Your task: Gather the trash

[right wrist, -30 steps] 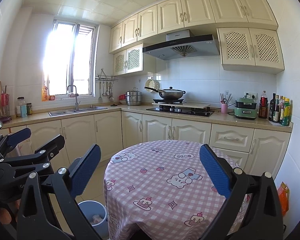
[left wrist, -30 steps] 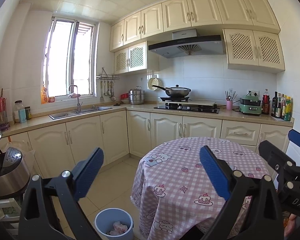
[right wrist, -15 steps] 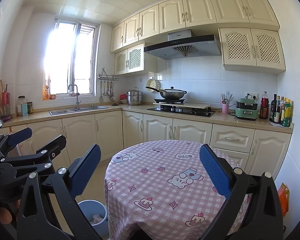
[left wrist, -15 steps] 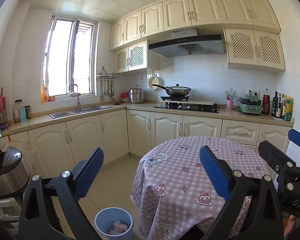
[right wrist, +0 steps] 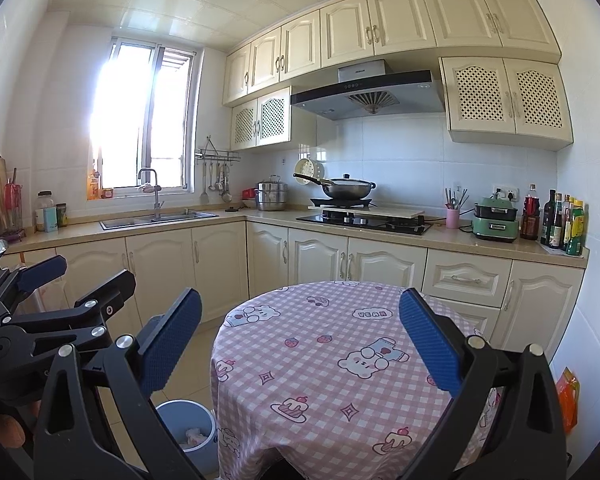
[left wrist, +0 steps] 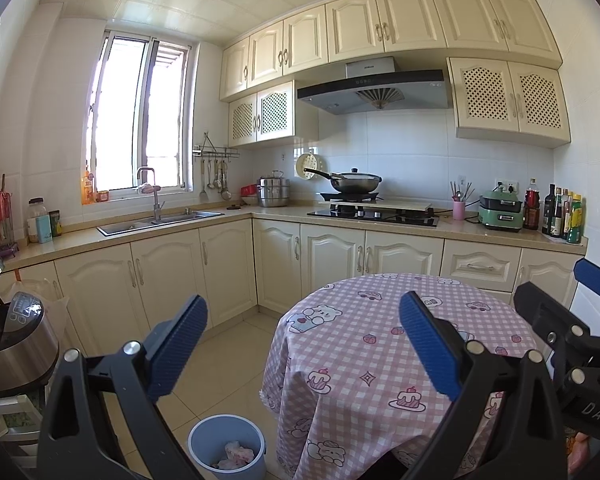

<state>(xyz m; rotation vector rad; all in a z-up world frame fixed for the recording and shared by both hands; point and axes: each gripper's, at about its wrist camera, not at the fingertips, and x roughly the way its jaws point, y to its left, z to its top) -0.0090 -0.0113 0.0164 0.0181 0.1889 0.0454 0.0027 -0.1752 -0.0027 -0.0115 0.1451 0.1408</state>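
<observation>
Now both claws, left claw (left wrist: 300, 340) and right claw (right wrist: 300, 336), gape empty (bin (left wrist: 227, 446) holds wrappers).

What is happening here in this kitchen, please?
A person holds two grippers above a round table with a pink checked cloth, on a trash-collecting job. The left gripper and right gripper are both open and hold nothing. No trash shows on the table. A blue bin stands on the floor at the table's left side, with crumpled trash already inside. Neither gripper touches anything.
</observation>
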